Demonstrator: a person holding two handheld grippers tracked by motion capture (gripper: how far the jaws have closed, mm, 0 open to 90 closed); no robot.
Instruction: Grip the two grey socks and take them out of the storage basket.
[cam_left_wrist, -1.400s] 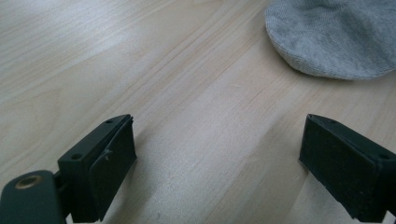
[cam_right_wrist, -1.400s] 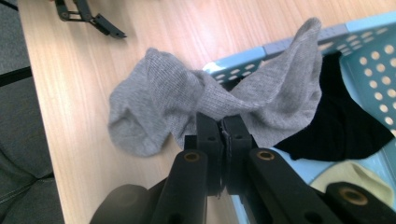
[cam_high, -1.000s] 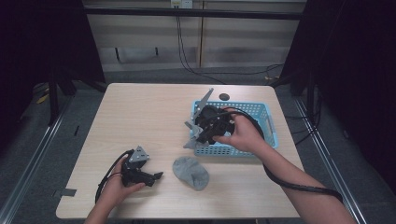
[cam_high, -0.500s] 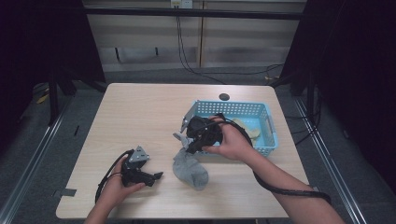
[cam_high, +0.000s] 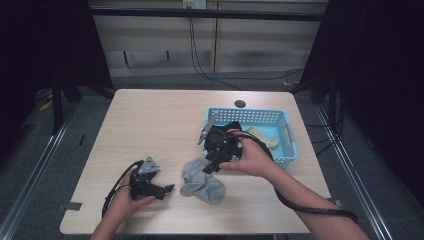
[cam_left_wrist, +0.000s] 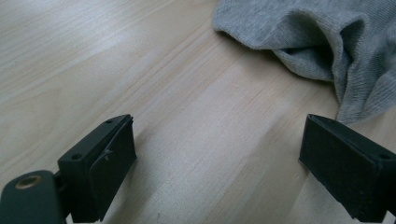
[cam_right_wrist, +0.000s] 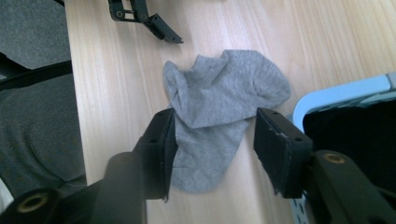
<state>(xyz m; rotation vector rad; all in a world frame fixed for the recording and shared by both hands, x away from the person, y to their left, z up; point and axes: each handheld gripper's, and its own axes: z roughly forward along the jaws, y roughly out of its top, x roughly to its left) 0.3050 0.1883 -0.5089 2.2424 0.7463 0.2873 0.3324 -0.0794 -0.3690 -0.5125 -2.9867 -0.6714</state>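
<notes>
One grey sock (cam_high: 202, 180) lies crumpled on the pale wood-grain table (cam_high: 150, 125), soft ribbed knit, folded over itself with a rumpled cuff. It sits near the front edge, just beside the light blue plastic basket (cam_high: 287, 135), whose perforated walls hold a black garment (cam_high: 227, 131) and a cream one (cam_high: 262, 137). The right hand-held gripper (cam_right_wrist: 215, 140) hangs over the sock, its two black blocky jaws having just been opening, the sock beneath the gap, released. The left hand-held gripper (cam_left_wrist: 215, 158) rests low by the sock, jaws spread wide, empty.
</notes>
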